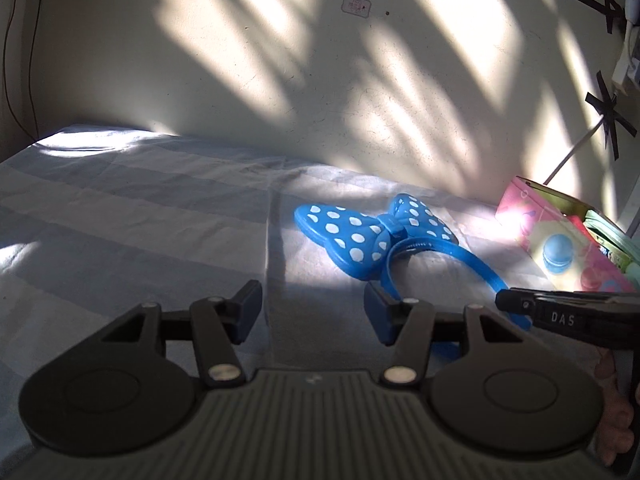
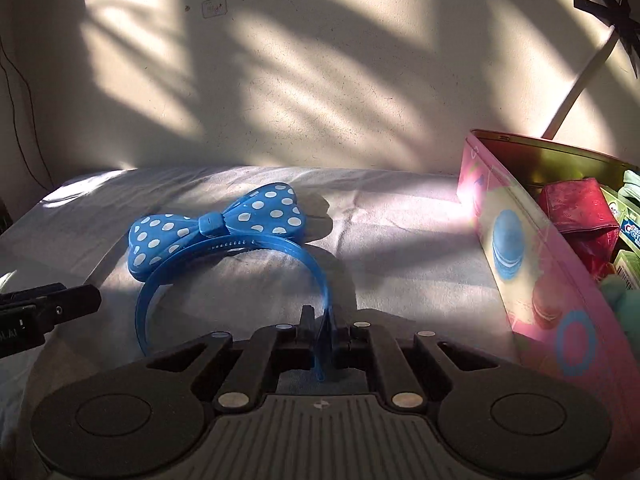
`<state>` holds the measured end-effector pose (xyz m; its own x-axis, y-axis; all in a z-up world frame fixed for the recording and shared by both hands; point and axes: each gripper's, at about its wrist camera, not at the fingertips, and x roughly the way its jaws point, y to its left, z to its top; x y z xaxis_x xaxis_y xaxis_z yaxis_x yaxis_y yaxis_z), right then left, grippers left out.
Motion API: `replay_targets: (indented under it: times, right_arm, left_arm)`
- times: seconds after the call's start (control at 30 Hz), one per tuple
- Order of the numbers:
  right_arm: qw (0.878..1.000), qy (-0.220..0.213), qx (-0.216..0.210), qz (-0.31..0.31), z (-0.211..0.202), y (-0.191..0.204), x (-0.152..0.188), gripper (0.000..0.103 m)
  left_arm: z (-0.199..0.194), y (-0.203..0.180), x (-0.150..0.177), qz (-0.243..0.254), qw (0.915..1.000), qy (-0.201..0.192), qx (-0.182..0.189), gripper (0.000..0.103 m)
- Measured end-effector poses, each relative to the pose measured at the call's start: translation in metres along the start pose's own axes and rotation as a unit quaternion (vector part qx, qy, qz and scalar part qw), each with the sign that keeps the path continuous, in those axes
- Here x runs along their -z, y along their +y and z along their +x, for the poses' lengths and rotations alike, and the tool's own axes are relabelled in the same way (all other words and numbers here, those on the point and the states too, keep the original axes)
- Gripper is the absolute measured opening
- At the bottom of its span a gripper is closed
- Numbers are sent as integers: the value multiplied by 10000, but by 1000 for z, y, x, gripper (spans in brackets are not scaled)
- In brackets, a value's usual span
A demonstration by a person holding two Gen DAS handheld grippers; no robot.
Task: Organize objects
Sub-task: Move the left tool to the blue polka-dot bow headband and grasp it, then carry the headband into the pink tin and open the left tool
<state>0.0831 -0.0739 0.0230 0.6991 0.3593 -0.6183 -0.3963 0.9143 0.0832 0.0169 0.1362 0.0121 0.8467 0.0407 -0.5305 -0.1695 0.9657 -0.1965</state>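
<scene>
A bed (image 1: pixel 120 216) in a pale striped sheet fills the room's near side, its far edge against a sunlit wall (image 1: pixel 280 80); a thin cable (image 1: pixel 8 60) runs down the wall at the bed's far left corner.

The left gripper (image 1: pixel 312 312) hangs over the bed's near edge, jaws apart with only sheet between them. Its right finger (image 1: pixel 378 312) sits just in front of the headband's left leg, though whether they touch I cannot tell.

Near the middle of the bed lies the headband (image 2: pixel 236 248) — blue, with a white-dotted bow (image 2: pixel 216 228) towards the wall, its arch standing up off the sheet and the two legs reaching towards the near edge.

The right gripper (image 2: pixel 324 332) is clamped on the headband's right leg, the jaws together with the thin blue strip pinched between the pads.

At the bed's right edge stands an open pink tin (image 2: pixel 508 240) printed with macarons, well apart from the bow. Inside it — a red pouch (image 2: pixel 576 216) and some small boxes (image 2: pixel 628 232) against the far side
</scene>
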Motion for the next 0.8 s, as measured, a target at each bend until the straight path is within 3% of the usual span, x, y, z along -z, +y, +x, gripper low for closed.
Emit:
replay_targets:
  times: [0.13, 0.23, 0.33, 0.37, 0.4, 0.47, 0.5, 0.57, 0.63, 0.7, 0.8]
  right_arm:
    - [9998, -201, -14, 81, -35, 9, 32, 5]
    - [9995, -322, -11, -52, -44, 18, 43, 5]
    - [9979, -221, -450, 411, -47, 11, 42, 5]
    - [9966, -198, -581, 548, -49, 8, 43, 5]
    - [9951, -188, -713, 654, -48, 7, 45, 5]
    - [9948, -249, -726, 666, -52, 7, 48, 6]
    - [9945, -316, -738, 673, -56, 7, 50, 6]
    - [9923, -558, -790, 776, -69, 0, 48, 6]
    - [9903, -894, -749, 761, -81, -7, 41, 6]
    - [9870, -1316, -589, 710, -97, -17, 32, 6]
    - [9786, -1923, -159, 712, -118, -45, 18, 6]
  left_arm:
    - [-12, -10, 7, -92, 9981, 280, 538, 59]
    - [-18, -30, 14, 337, 9985, 362, 229, 61]
    - [-9, -38, 26, 619, 9965, 551, -123, 56]
    - [-9, -40, 28, 826, 9950, 481, -287, 47]
    - [-9, -42, 29, 901, 9942, 467, -357, 30]
    - [-11, -38, 23, 740, 9952, 534, -343, 16]
    - [-12, -35, 20, 619, 9961, 553, -283, 15]
    - [-23, -35, 8, 411, 9984, 364, -131, 14]
    - [-38, -50, -5, 541, 9985, 13, 0, 14]
    - [-52, -78, -25, 812, 9957, -394, 220, 15]
    - [-58, -119, -54, 1021, 9894, -693, 770, 15]
